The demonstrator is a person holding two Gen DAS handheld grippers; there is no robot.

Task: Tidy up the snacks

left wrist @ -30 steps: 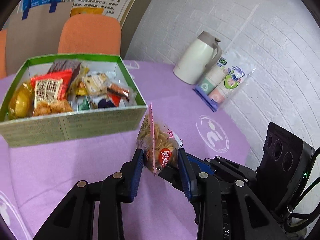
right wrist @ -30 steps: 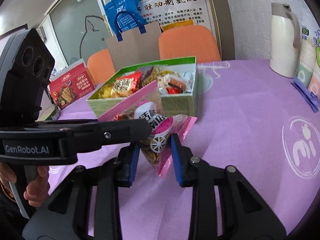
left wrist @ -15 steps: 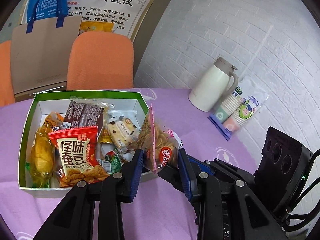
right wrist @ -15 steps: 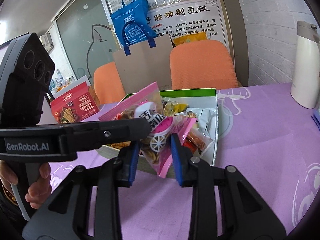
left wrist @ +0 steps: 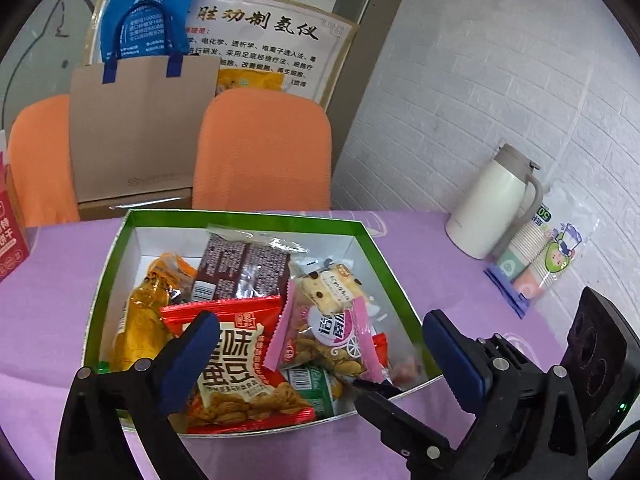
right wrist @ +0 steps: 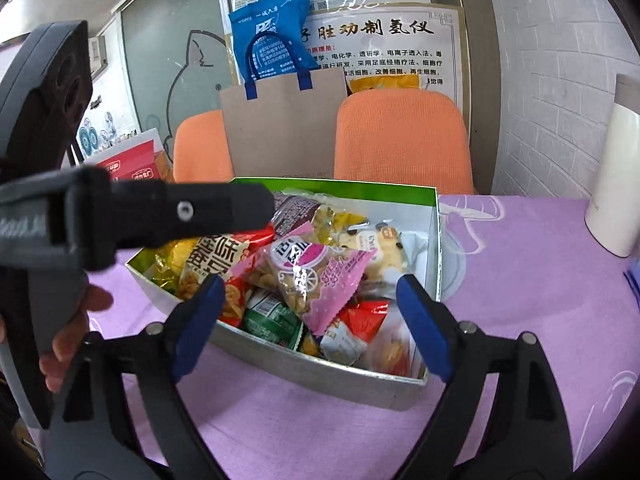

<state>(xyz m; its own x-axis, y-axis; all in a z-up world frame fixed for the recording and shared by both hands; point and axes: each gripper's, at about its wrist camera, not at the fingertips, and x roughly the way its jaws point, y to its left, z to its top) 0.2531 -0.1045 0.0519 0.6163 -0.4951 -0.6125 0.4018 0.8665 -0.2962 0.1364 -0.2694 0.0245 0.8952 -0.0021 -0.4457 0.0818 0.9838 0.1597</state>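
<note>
A green-rimmed cardboard box (left wrist: 248,216) (right wrist: 434,240) full of snack packets stands on the purple table. The pink packet of small biscuits (left wrist: 332,340) (right wrist: 308,276) lies free on top of the others in the box, next to a red packet (left wrist: 236,364). My left gripper (left wrist: 320,360) is open, its jaws wide apart over the near side of the box, holding nothing. My right gripper (right wrist: 312,320) is also open and empty, jaws spread on either side of the pink packet, just above the box's near corner.
A white thermos jug (left wrist: 492,204) and a sleeve of paper cups (left wrist: 540,256) stand at the right by the brick wall. Two orange chairs (left wrist: 264,148) and a paper bag (left wrist: 136,128) are behind the table. A red carton (left wrist: 10,232) stands at the left.
Both grippers carried the pink biscuit packet from the table up over the box, then opened. The packet now lies in the box on the other snacks.
</note>
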